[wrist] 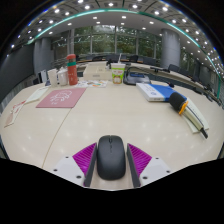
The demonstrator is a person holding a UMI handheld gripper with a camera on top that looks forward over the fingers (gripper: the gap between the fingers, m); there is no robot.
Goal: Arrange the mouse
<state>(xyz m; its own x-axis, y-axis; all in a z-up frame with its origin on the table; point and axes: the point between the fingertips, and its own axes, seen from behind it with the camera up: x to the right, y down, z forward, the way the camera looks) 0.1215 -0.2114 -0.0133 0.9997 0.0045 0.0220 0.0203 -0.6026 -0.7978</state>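
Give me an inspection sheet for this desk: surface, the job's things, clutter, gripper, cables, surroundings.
Surface: pale beige table, wide bare area ahead of the fingers.
Job's things: black mouse sits between the fingers.
Clutter: pink mat, books, cup, red can, papers at the far side.
Gripper: gripper about the mouse; whether the magenta pads press it cannot be told.
Cables: nothing seen.
Surroundings: office with ceiling lights and large windows.
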